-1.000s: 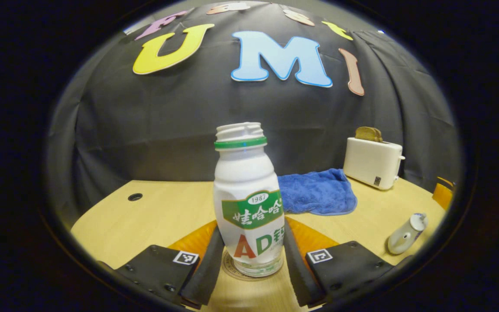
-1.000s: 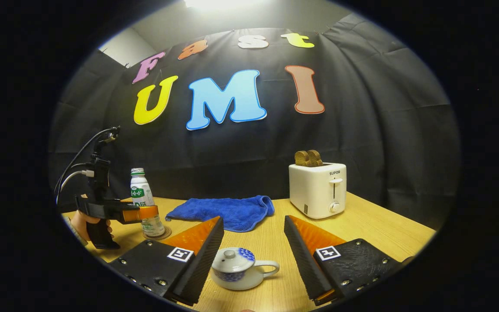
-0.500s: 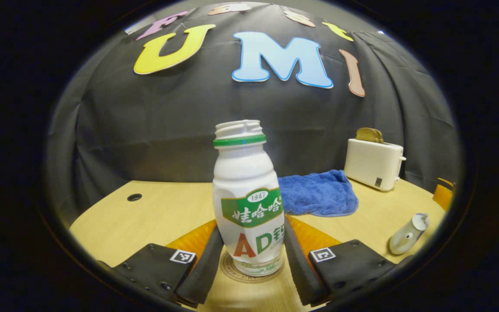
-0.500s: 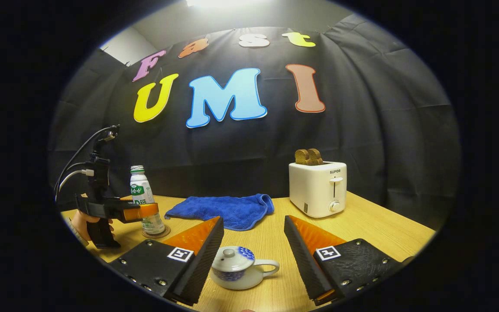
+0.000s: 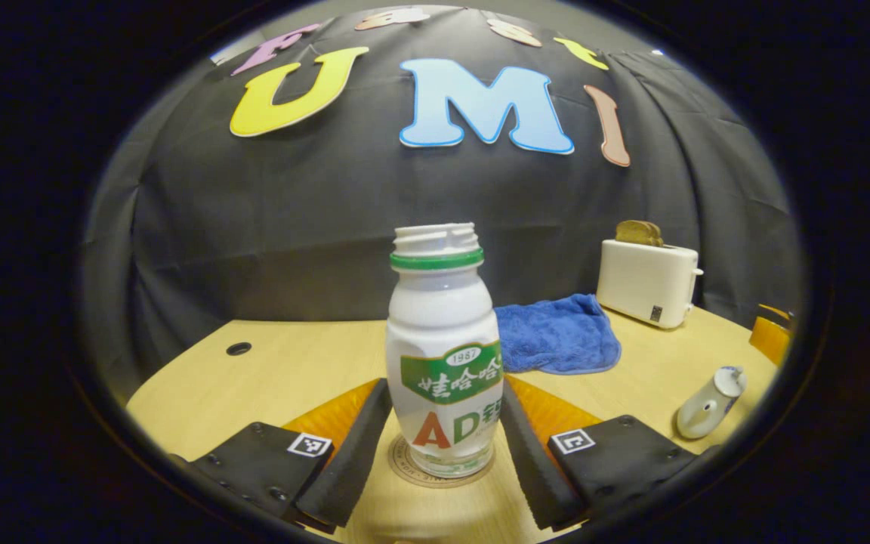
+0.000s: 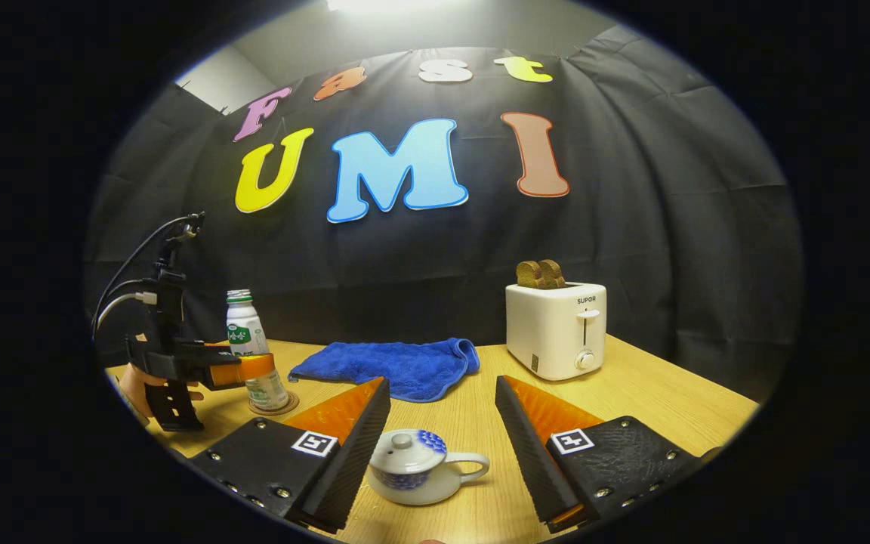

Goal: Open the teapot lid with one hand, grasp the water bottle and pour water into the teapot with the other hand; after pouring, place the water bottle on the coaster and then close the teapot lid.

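Standing upright on a round coaster point(image 5: 405, 462) on the tabletop point(image 5: 284, 363): uncapped water bottle point(image 5: 446, 363), flanked by left tool point(image 5: 439, 446), fingers slightly apart from its sides. Right tool point(image 6: 442, 446) spread wide around lidded teapot point(image 6: 416, 467), not touching.

The water bottle point(image 5: 446, 355) stands upright on the coaster point(image 5: 439, 470), between the left gripper point(image 5: 442, 446) fingers point(image 5: 348, 461).

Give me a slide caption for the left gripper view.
Left gripper straddling the uncapped bottle standing on its coaster.
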`<move>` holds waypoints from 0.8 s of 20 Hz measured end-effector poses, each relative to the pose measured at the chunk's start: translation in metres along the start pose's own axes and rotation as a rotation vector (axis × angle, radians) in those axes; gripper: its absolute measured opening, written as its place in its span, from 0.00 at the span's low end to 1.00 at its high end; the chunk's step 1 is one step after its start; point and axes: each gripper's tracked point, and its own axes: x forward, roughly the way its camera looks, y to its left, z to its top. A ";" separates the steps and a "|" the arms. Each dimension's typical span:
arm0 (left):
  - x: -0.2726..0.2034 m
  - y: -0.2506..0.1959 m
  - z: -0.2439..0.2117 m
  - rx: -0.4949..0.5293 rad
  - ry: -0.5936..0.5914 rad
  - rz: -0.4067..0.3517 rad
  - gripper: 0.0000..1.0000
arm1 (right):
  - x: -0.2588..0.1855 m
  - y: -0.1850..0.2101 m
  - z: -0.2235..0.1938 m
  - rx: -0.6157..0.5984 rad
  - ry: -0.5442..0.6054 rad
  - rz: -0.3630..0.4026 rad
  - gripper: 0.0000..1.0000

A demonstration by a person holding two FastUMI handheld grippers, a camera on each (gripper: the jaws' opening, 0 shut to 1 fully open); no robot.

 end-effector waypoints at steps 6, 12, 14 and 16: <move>-0.014 -0.008 0.007 0.027 -0.011 -0.027 0.90 | 0.000 0.004 -0.002 0.005 0.007 0.014 0.87; -0.051 -0.009 0.000 -0.034 -0.034 -0.013 0.90 | -0.006 0.005 0.008 0.043 -0.027 0.012 0.87; -0.071 -0.018 -0.006 -0.052 -0.039 -0.027 0.93 | -0.009 0.008 0.010 0.047 -0.038 0.009 0.87; -0.092 -0.023 -0.001 -0.051 -0.066 -0.028 0.90 | -0.012 0.011 0.012 0.045 -0.044 0.012 0.89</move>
